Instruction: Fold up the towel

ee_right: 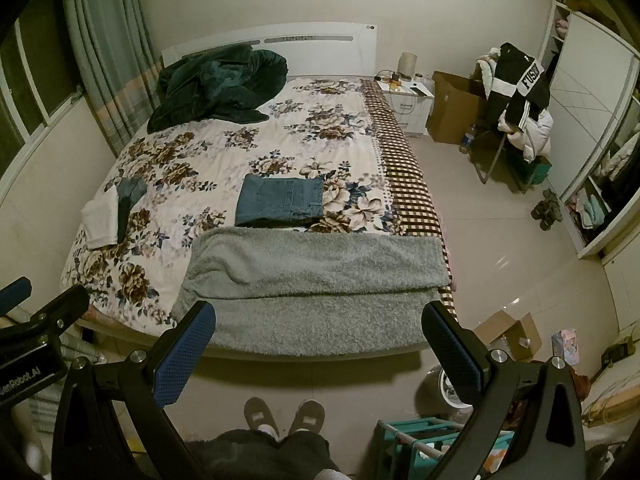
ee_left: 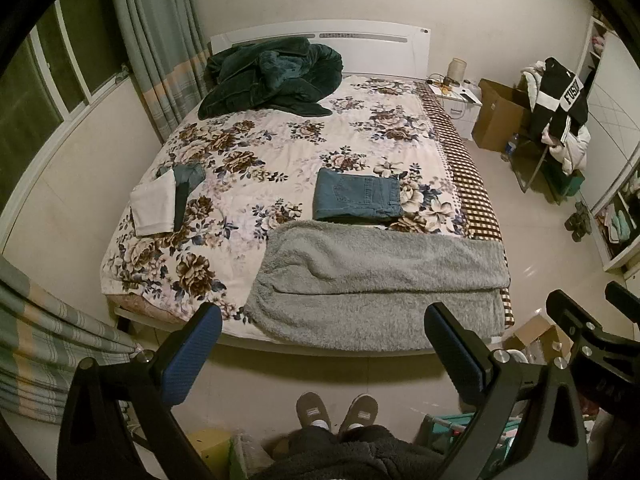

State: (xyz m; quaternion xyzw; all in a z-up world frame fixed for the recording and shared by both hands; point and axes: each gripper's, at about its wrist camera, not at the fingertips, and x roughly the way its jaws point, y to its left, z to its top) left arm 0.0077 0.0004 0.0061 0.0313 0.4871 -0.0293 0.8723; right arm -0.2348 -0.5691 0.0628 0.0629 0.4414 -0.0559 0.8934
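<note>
Dim bedroom (ee_left: 520, 240), curtained window (ee_left: 72, 64), perhaps night.

"fus" on black garment (ee_left: 563, 98); "robot.ai" on left gripper (ee_right: 24, 376).

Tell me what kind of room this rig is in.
A lived-in bedroom, most likely in a home. A bed with a floral cover fills the view, a white nightstand stands by the headboard, and an open wardrobe holds clothes. The grey towel lies across the bed's foot.
</note>
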